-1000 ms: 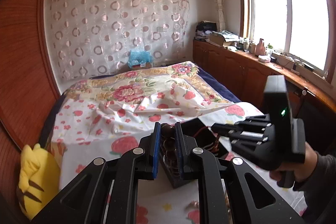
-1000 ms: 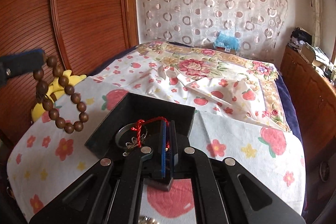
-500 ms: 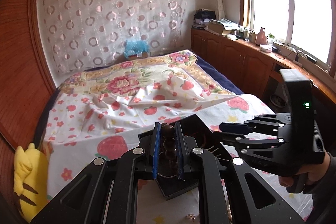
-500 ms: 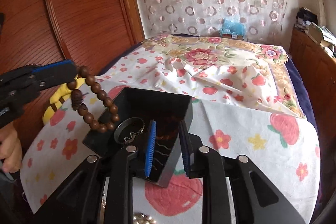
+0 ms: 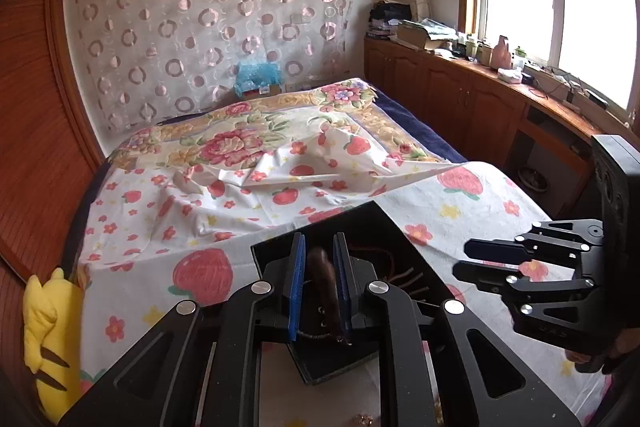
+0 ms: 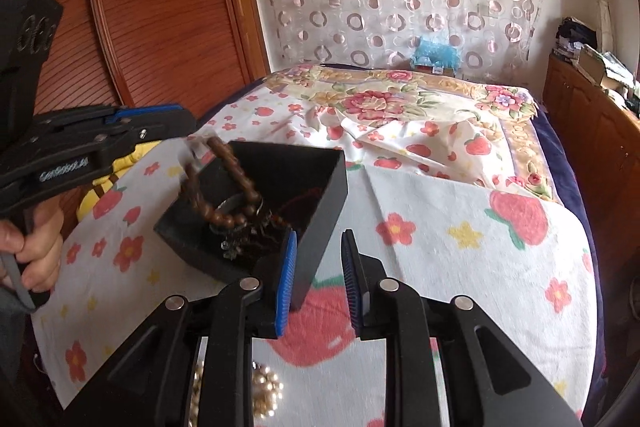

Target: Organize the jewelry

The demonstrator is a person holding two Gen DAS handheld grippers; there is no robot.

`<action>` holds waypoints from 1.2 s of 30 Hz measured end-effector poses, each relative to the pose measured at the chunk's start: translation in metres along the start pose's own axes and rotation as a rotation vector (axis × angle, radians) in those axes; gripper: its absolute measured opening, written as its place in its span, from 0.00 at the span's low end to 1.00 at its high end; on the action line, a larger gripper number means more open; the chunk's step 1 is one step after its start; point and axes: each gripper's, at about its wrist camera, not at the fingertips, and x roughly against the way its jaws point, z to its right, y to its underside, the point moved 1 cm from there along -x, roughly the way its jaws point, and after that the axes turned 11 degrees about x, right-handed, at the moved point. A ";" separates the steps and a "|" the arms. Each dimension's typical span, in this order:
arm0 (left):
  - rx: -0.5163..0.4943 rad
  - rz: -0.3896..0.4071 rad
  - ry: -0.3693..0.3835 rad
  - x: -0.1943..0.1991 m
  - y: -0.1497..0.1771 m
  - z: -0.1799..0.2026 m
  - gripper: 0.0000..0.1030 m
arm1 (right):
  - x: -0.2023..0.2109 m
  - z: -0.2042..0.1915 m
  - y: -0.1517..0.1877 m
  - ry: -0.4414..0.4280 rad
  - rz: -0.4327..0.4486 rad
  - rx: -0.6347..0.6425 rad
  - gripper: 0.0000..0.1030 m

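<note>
A black jewelry box (image 6: 316, 179) sits on the strawberry-print bed cloth (image 6: 440, 227); it also shows in the left wrist view (image 5: 384, 231). My left gripper (image 5: 318, 287) is just over the box with the brown wooden bead bracelet (image 5: 322, 279) between its blue pads. In the right wrist view the bracelet (image 6: 230, 187) hangs blurred from the left gripper (image 6: 176, 125) into the box, onto a silver bangle and red cord. My right gripper (image 6: 318, 283) is open and empty, its jaws astride the box's near corner.
Pearl jewelry (image 6: 266, 393) lies on the cloth under my right gripper. A small trinket (image 5: 364, 419) lies near the front edge. A yellow plush toy (image 5: 48, 331) sits at the bed's left edge. Wooden cabinets (image 5: 472, 107) line the right wall.
My left gripper lowered the bead bracelet from beside the box down into it. My right gripper opened, let go of the red cord, and drew back to the box's corner.
</note>
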 end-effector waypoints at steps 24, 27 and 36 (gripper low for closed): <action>0.026 -0.136 0.063 0.027 0.112 -0.005 0.26 | -0.002 -0.043 0.071 -0.058 -0.164 0.049 0.25; 0.038 -0.146 0.069 0.028 0.117 -0.009 0.26 | -0.002 -0.041 0.073 -0.076 -0.159 0.037 0.22; 0.035 -0.194 0.091 0.020 0.133 0.000 0.26 | 0.025 -0.038 0.074 -0.025 -0.070 0.014 0.09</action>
